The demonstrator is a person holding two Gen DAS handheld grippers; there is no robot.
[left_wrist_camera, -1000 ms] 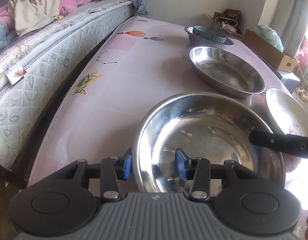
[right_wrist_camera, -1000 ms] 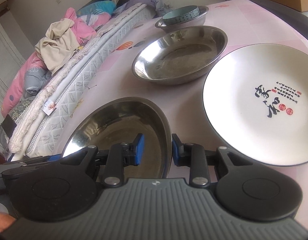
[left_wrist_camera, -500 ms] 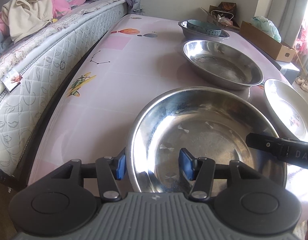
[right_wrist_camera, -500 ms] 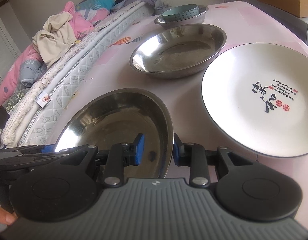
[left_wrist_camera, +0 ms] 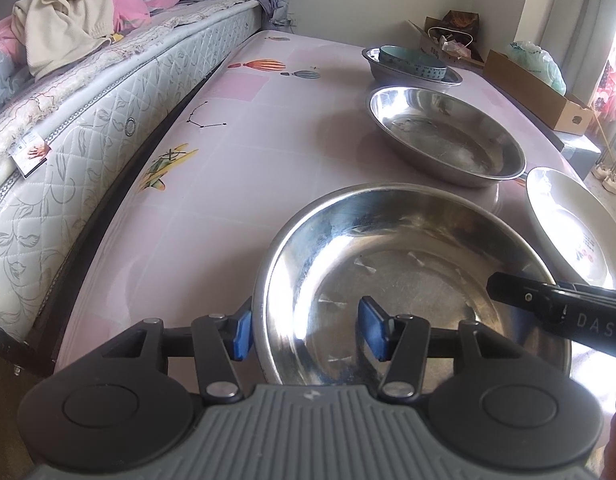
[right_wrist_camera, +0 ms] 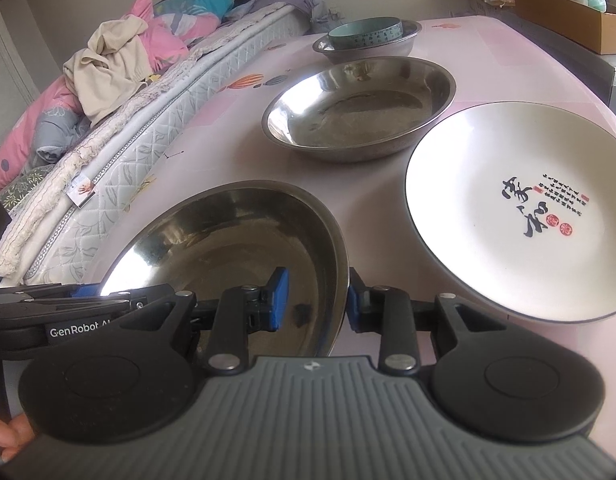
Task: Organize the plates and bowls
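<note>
A wide steel bowl (left_wrist_camera: 408,272) (right_wrist_camera: 228,248) sits at the near end of the pink table (left_wrist_camera: 236,168). My left gripper (left_wrist_camera: 307,330) straddles the bowl's left rim. It is open: the outer pad is beside the rim and the inner pad stands clear of the wall. My right gripper (right_wrist_camera: 316,302) is shut on the bowl's right rim, one pad inside and one outside; its black body (left_wrist_camera: 556,312) reaches in from the right. A second steel bowl (left_wrist_camera: 444,136) (right_wrist_camera: 360,112) lies beyond, and a white plate (right_wrist_camera: 508,208) (left_wrist_camera: 568,220) with black writing lies to the right.
At the far end a teal bowl (left_wrist_camera: 412,64) (right_wrist_camera: 366,34) rests inside a small steel bowl. A mattress (left_wrist_camera: 88,128) with piled clothes runs along the table's left edge. A cardboard box (left_wrist_camera: 540,96) stands past the right edge. Bare tabletop lies left of the bowls.
My left gripper's jaws have spread wider around the near bowl's rim, and the inner pad has come off the wall. The right gripper keeps its hold and has barely shifted.
</note>
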